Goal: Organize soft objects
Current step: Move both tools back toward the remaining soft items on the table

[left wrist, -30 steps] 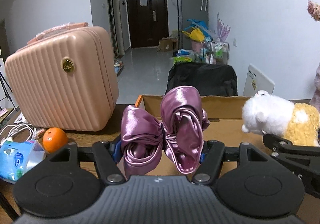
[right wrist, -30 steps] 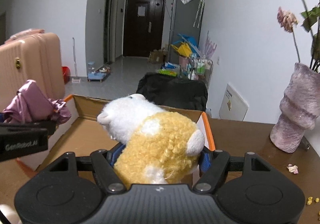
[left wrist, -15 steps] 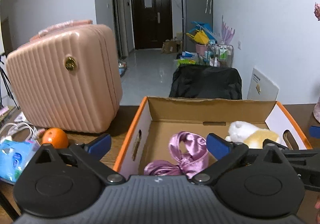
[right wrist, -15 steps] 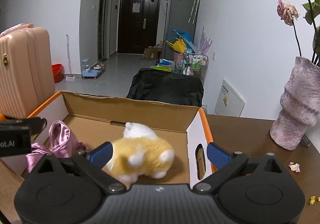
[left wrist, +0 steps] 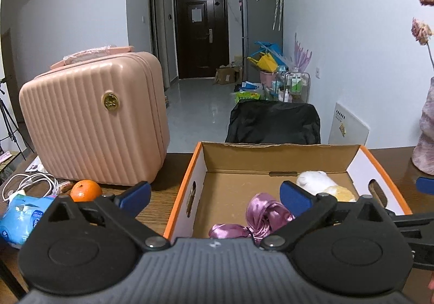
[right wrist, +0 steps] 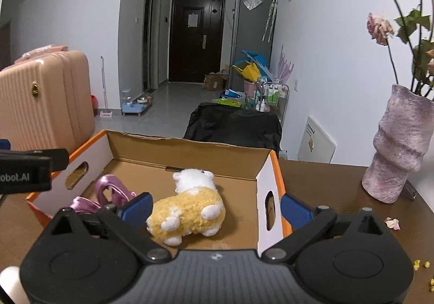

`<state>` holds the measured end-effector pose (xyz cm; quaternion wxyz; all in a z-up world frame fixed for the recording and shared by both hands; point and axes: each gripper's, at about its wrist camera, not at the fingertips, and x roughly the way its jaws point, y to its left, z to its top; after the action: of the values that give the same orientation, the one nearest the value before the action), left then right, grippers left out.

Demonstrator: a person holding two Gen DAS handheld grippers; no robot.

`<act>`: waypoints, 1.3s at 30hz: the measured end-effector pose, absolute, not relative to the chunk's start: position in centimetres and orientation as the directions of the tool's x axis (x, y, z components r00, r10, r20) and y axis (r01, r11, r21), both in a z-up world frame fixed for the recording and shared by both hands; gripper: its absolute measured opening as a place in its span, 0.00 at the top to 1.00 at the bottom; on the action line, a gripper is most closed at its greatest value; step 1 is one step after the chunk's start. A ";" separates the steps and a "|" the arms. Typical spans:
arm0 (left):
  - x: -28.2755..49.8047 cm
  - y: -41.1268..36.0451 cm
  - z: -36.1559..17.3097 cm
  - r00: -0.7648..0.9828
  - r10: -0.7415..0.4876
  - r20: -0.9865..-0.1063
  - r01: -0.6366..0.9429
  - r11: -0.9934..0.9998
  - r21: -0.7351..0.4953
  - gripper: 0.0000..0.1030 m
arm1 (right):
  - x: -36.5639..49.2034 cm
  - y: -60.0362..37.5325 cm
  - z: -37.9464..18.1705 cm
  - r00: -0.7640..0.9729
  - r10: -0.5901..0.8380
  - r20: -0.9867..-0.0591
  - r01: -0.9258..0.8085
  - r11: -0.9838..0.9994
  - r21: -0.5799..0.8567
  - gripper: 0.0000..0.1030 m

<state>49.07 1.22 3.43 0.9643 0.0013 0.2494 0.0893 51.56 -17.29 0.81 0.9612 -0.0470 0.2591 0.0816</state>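
Note:
An open cardboard box [left wrist: 244,184] [right wrist: 190,146] with orange edges sits on the wooden table. A purple satin bow [left wrist: 260,217] [right wrist: 108,190] lies on its floor at the near left. To the bow's right, a yellow and white plush toy [right wrist: 190,209] [left wrist: 322,184] rests on its side. My left gripper [left wrist: 214,195] is open above the box's near left corner, holding nothing. My right gripper [right wrist: 214,205] is open over the box's near right part, with the plush lying loose below and between its fingers.
A pink hard case [left wrist: 95,125] stands left of the box. An orange [left wrist: 86,190], white cables [left wrist: 29,182] and a blue tissue pack [left wrist: 21,214] lie in front of it. A purple vase [right wrist: 398,152] with dried flowers stands at the right. Petals [right wrist: 392,222] dot the table.
Both grippers opened and let go: the bow and the plush dropped from the jaws onto the box floor. Both grippers then drew back a little from the box.

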 end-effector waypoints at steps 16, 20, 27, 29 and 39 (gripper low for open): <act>41.1 1.9 5.1 0.890 0.112 -0.442 -0.129 0.992 -0.010 0.00 | 42.7 -20.3 3.5 0.894 0.168 -0.415 -0.193 0.981 -0.019 0.00; 38.8 1.6 5.6 0.898 0.113 -0.425 -0.125 0.992 0.000 0.00 | 40.1 -20.7 3.9 0.903 0.171 -0.395 -0.194 0.981 -0.019 0.00; 34.6 1.2 5.9 0.914 0.089 -0.397 -0.101 0.995 -0.009 0.00 | 35.7 -21.3 4.2 0.911 0.179 -0.372 -0.204 0.978 -0.029 0.00; 33.3 0.9 5.9 0.917 0.079 -0.390 -0.092 0.996 -0.013 0.00 | 34.6 -21.4 4.1 0.912 0.181 -0.368 -0.207 0.978 -0.033 0.00; 27.6 0.0 5.2 0.931 0.053 -0.360 -0.056 0.998 0.004 0.00 | 28.5 -22.5 3.5 0.924 0.182 -0.336 -0.206 0.978 -0.037 0.00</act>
<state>27.58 -0.04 5.21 0.9827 -0.0030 0.1833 0.0277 28.45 -22.50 3.52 0.9802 -0.0357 0.1680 0.0990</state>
